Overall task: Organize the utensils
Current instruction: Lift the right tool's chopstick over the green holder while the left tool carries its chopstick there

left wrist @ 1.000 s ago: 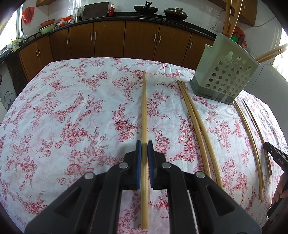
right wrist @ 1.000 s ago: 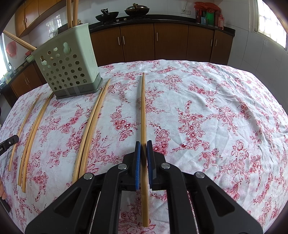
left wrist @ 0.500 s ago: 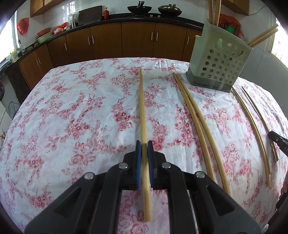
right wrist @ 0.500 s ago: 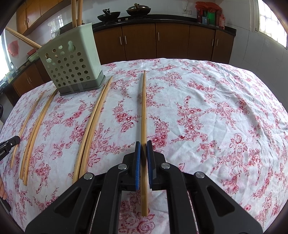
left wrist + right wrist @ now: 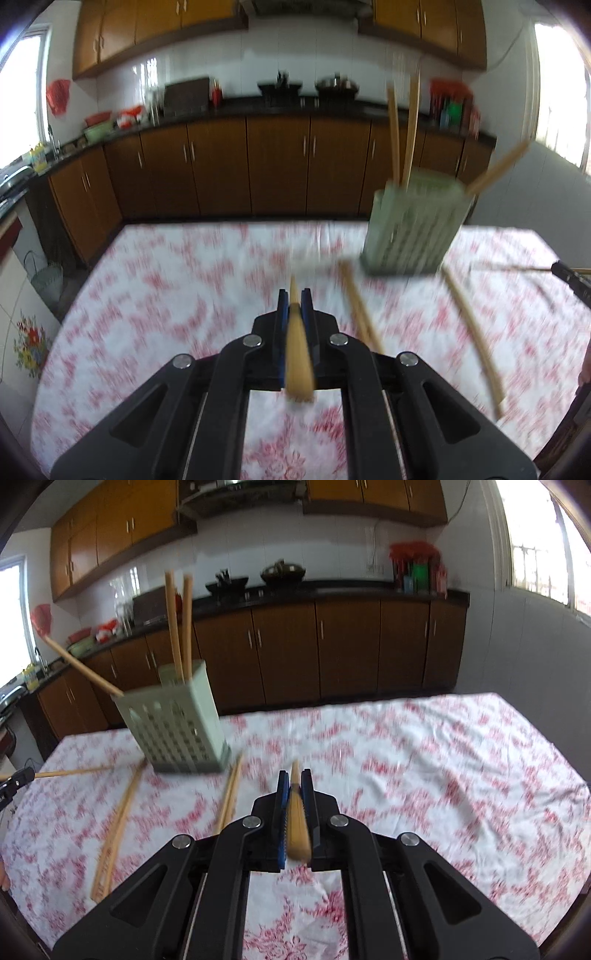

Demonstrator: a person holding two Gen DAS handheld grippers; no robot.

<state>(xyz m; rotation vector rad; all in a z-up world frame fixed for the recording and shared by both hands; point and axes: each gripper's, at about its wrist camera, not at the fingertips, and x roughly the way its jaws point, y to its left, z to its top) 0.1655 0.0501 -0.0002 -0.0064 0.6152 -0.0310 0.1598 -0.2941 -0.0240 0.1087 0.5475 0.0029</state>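
Note:
My left gripper [image 5: 294, 295] is shut on a long bamboo chopstick [image 5: 297, 343], lifted off the floral tablecloth and pointing forward. My right gripper [image 5: 294, 775] is shut on another bamboo chopstick [image 5: 296, 819], also lifted. A pale green perforated utensil holder [image 5: 412, 230] stands ahead right of the left gripper and holds three chopsticks; in the right wrist view the utensil holder [image 5: 177, 725] is ahead left. Loose chopstick pairs [image 5: 362, 314] [image 5: 229, 799] lie on the cloth. Both views are motion-blurred.
Another chopstick pair [image 5: 474, 332] lies right of the holder; it shows in the right wrist view [image 5: 118, 819] at left. The table [image 5: 443, 760] has a white cloth with red flowers. Brown kitchen cabinets [image 5: 277, 166] stand behind it.
Both grippers have lifted their chopsticks off the cloth and tilted up, so the cameras now look toward the cabinets. The holder now sits lower and closer in both views.

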